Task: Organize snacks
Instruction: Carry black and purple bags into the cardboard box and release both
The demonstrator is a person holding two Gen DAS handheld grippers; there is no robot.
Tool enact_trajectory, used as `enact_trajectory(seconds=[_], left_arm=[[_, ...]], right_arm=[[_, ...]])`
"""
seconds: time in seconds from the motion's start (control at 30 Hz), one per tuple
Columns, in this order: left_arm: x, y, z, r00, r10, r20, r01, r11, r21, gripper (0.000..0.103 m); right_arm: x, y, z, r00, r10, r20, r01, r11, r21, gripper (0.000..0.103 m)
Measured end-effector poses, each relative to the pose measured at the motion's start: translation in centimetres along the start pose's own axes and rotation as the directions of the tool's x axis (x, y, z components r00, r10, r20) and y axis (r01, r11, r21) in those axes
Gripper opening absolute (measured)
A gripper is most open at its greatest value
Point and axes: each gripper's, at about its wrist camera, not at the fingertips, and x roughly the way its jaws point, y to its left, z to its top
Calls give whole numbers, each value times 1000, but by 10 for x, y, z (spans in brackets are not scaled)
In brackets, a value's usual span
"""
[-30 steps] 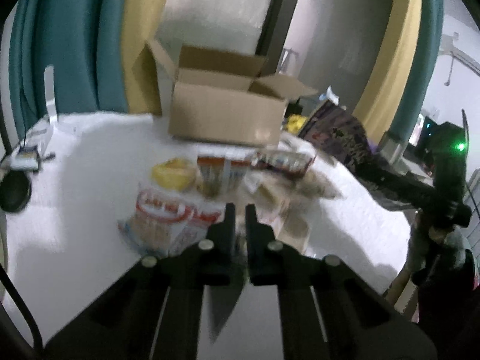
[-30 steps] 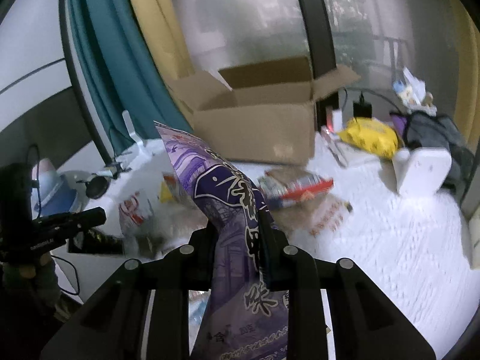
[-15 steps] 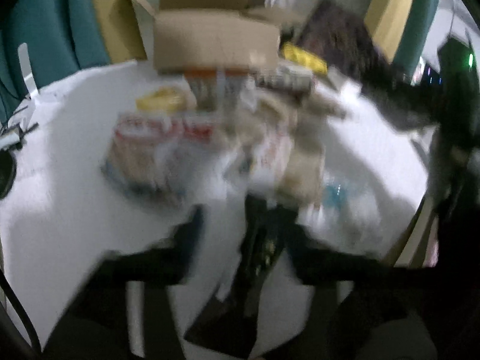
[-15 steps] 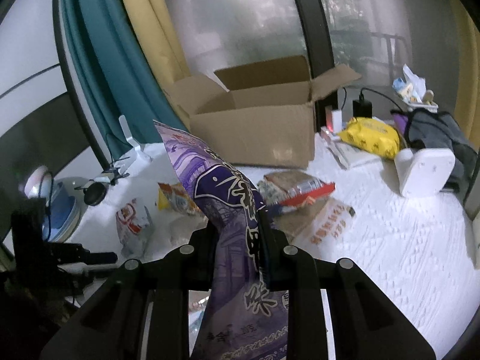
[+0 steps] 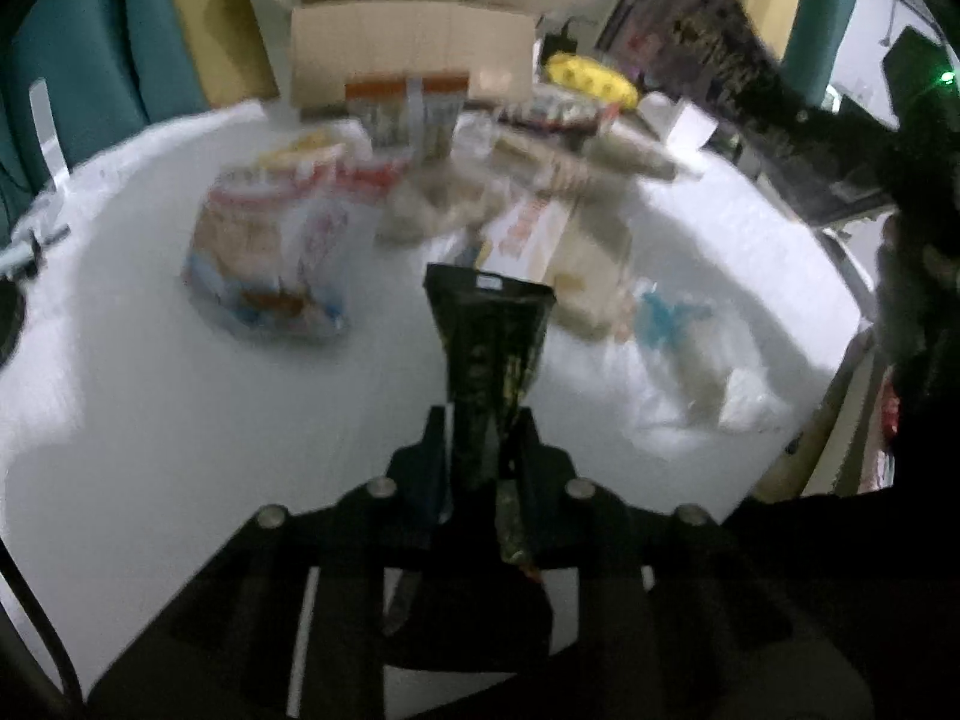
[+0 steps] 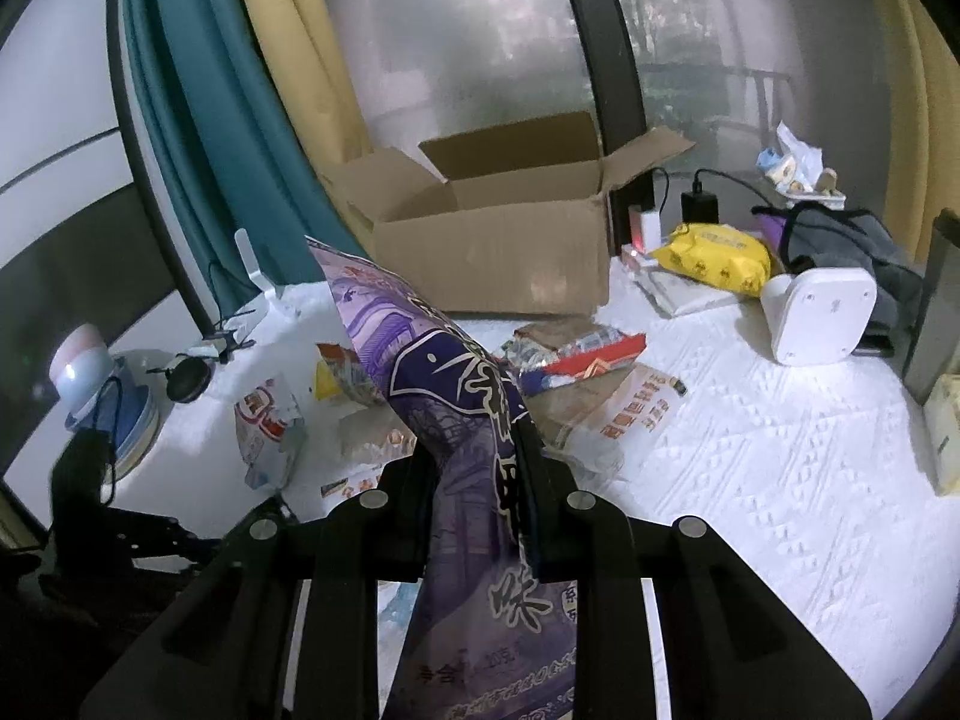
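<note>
A: Cardboard box point(image 6: 504, 240) at 12 o'clock shows no snacks inside from here; most packets still lie loose on the white table point(image 6: 780, 480).
B: Left gripper point(image 5: 480, 450) has just closed, clamped on a dark packet point(image 5: 489, 348); right gripper point(image 6: 474, 450) pinches the purple packet point(image 6: 444, 372); biscuit bag point(image 5: 270, 252) at 10 o'clock; the snack pile lies between grippers and box.

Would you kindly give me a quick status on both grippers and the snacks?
Left gripper shut on dark packet. Right gripper shut on purple packet. Cardboard box open; loose snack pile lies before it.
</note>
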Motion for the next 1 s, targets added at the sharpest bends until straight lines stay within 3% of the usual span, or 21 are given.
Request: enact_trajectory(seconds=[0.27, 0.47, 0.6, 0.8, 1.0], left_arm=[[-37, 3, 43, 989, 32, 145, -32, 999, -2, 21], [-36, 19, 93, 961, 96, 259, -94, 995, -20, 21], [-32, 27, 129, 934, 136, 331, -146, 989, 7, 21], [-21, 40, 179, 913, 145, 382, -177, 983, 50, 21], [-5, 50, 226, 902, 107, 419, -149, 986, 69, 21]], right_arm=[[10, 3, 23, 1000, 5, 18, -5, 999, -32, 25], [25, 9, 52, 1000, -5, 15, 7, 994, -107, 25], [37, 8, 72, 1000, -15, 22, 18, 991, -134, 25], [60, 4, 102, 998, -26, 49, 34, 987, -157, 25], [88, -4, 128, 997, -51, 62, 61, 983, -174, 25]])
